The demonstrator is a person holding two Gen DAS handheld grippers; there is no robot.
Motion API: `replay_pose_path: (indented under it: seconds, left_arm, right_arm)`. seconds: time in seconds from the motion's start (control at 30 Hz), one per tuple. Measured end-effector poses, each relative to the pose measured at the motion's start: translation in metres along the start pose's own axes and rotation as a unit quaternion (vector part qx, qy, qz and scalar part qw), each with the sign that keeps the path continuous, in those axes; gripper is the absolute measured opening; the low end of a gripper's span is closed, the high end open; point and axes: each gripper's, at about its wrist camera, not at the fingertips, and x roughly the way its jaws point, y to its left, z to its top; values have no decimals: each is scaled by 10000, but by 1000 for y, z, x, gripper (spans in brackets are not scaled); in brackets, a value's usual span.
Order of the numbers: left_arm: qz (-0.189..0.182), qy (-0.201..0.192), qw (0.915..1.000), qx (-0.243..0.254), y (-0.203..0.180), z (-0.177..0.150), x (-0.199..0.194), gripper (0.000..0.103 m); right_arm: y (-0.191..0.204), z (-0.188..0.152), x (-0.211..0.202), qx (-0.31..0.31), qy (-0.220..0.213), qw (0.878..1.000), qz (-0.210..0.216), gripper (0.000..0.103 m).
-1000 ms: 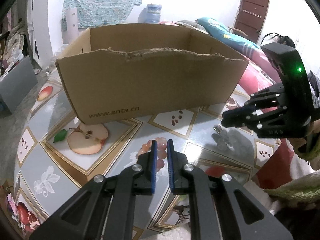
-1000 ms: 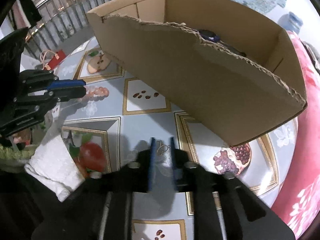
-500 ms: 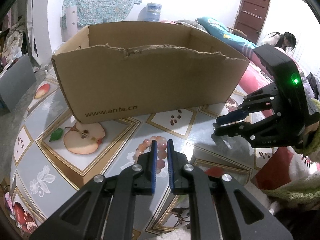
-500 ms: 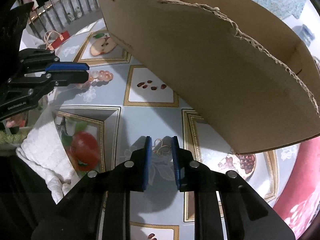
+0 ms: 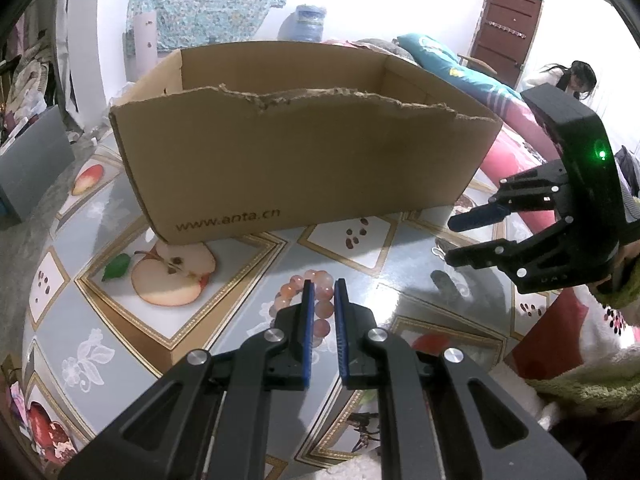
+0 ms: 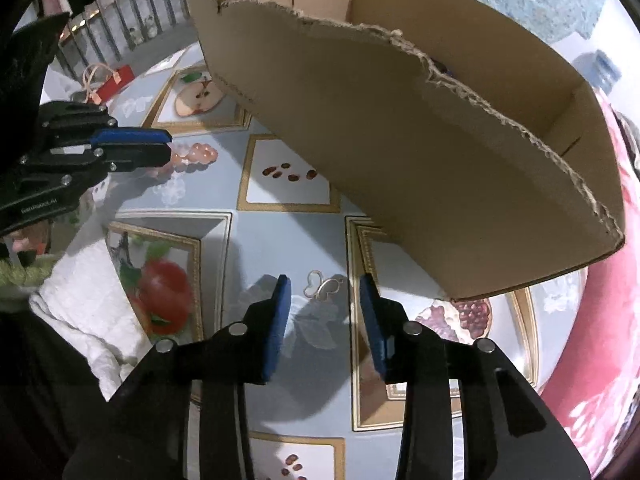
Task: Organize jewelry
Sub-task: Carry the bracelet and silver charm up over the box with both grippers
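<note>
A pink bead bracelet (image 5: 320, 308) lies on the patterned table, in front of the cardboard box (image 5: 304, 168). My left gripper (image 5: 321, 286) hovers over it, jaws narrowly apart with beads showing between them; it does not grip them. The bracelet also shows in the right wrist view (image 6: 192, 154). A small gold butterfly-shaped piece (image 6: 322, 286) lies on the table just ahead of my right gripper (image 6: 324, 284), which is open and straddles it from above. The right gripper (image 5: 464, 238) shows at the right of the left wrist view.
The open box (image 6: 420, 132) has a torn front edge and a dark object inside. A white towel (image 6: 88, 312) lies at the table's near edge. A red bag (image 6: 114, 80) sits beyond the table. A person (image 5: 568, 80) sits in the background.
My right gripper has opened wide and moved down toward the gold piece. My left gripper has edged forward over the bracelet, jaws unchanged.
</note>
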Motion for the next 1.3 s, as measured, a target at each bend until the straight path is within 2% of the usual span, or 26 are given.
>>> replay_pose_path:
  seconds: [0.1, 0.17, 0.2, 0.33, 0.37, 1.1, 1.3]
  left_arm:
    - [-16, 9, 10000, 14, -2, 1, 2, 9]
    - [-19, 4, 10000, 16, -2, 1, 2, 9]
    - [-21, -1, 10000, 16, -2, 2, 2, 9]
    - [-37, -14, 10000, 3, -1, 2, 2, 9]
    - [-36, -13, 10000, 6, -1, 1, 2, 9]
    - [-15, -78, 10000, 0, 0, 1, -3, 9]
    - [-91, -243, 9996, -73, 3, 6, -16, 9]
  right_arm:
    - [0, 2, 10, -51, 117, 9998, 128, 34]
    - [-5, 3, 10, 51, 130, 9997, 195, 27]
    - [-5, 5, 11, 33, 145, 9998, 154, 15]
    - [-4, 10, 14, 87, 202, 9996, 157, 14]
    - [-5, 11, 15, 135, 208, 9995, 169, 8]
    - [-6, -4, 0, 450, 85, 9988, 163, 8]
    - [-6, -2, -30, 514, -249, 9983, 144, 8]
